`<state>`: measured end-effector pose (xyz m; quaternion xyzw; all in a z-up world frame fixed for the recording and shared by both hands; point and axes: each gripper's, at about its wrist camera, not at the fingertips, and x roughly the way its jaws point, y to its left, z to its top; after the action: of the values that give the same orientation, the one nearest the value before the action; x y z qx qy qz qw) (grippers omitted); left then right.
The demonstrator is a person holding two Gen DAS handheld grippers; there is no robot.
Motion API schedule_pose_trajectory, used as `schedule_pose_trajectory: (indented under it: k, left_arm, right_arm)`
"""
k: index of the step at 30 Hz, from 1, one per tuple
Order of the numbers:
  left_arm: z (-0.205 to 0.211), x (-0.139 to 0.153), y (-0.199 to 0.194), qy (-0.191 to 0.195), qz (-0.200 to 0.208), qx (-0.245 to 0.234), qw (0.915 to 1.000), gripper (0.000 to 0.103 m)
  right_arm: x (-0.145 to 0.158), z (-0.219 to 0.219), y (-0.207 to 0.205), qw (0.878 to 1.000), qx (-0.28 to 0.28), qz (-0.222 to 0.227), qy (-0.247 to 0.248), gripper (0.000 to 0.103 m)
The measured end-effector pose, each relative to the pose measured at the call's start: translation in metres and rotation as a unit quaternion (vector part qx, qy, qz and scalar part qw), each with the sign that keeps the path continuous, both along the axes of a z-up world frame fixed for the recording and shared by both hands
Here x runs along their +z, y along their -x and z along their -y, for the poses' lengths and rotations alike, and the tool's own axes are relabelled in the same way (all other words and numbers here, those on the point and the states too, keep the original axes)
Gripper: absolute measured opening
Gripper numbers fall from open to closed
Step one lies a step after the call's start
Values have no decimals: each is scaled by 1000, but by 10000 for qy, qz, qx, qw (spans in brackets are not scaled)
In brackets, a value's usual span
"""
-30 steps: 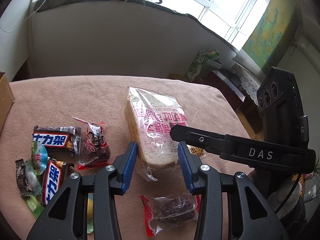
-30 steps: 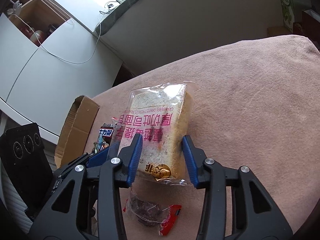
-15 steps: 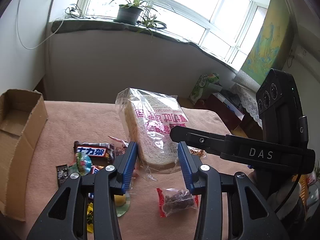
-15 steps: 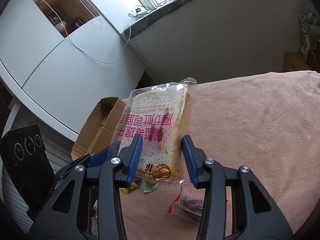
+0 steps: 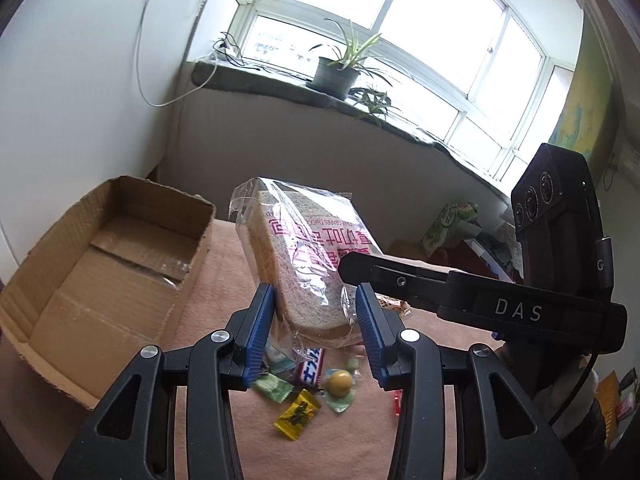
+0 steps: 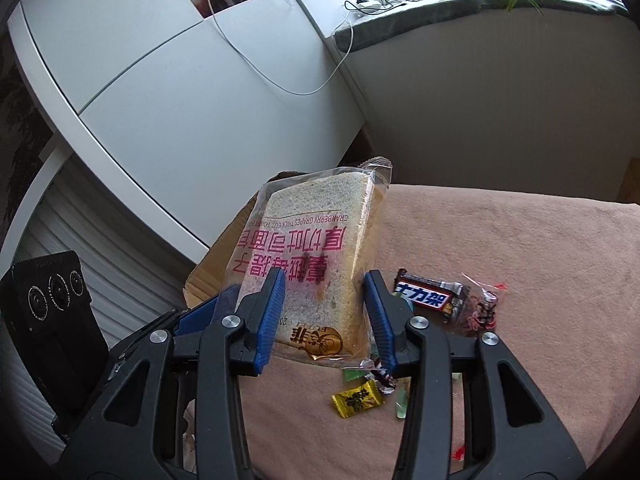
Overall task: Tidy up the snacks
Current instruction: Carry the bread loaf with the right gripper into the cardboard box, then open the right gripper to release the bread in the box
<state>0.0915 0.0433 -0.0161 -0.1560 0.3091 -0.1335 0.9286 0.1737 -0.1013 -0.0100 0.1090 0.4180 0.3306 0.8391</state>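
Both grippers, left gripper (image 5: 316,330) and right gripper (image 6: 325,314), are pinched on the soft bagged toast slice (image 5: 308,264) held in the air, cardboard box (image 5: 108,264) at 10 o'clock, so I reckon the slick crinkly film could slip or the spongy bread squash above the wrapped candies (image 5: 298,420).

You are looking at a bread bag (image 5: 308,248) of clear, glossy, crinkled plastic film, catching glare over the porous, matt slice inside. The cardboard box (image 5: 108,264) is showing rough, matt brown paperboard with a frayed corrugated rim. The table cover (image 6: 520,240) is lying as a soft, matt, napped pink cloth. The left gripper (image 5: 316,328) is showing ribbed blue plastic pads on matt black plastic arms with shiny metal rivets. The yellow candy (image 6: 357,398) is gleaming in glossy wrapper film.
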Motion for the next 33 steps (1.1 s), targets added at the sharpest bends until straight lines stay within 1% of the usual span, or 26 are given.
schedule_pose_trajectory:
  k: [10,14,19,27,28,31,33]
  left_arm:
    - [-71,-8,18,135,-16,751,9971,40]
    - [-91,-11,21,106,-56,992,9950,40]
    - [-112,-20,23,171,-159,1201,9925,40]
    - [-127,-31,26,147,-281,1351,9903,40]
    - [-128,-33,27,106,-294,1369,9901,40]
    - [-127,-36,27,-186,-367,1511,9877,40]
    - [-127,-37,29,-222,-380,1532,9872,40]
  right_arm:
    - [-4,-90,0,9971,728,20,198,43]
    - [-10,-118,-1,9954,932,-77,184,43]
    - [-18,-144,2,9931,1133,-133,260,43]
    - [-32,-166,-2,9908,1278,-245,362,43]
    - [-35,-168,-3,9907,1281,-254,383,43]
    - [-37,-166,-4,9919,1142,-165,528,43]
    - [-38,-161,-5,9925,1089,-199,514,43]
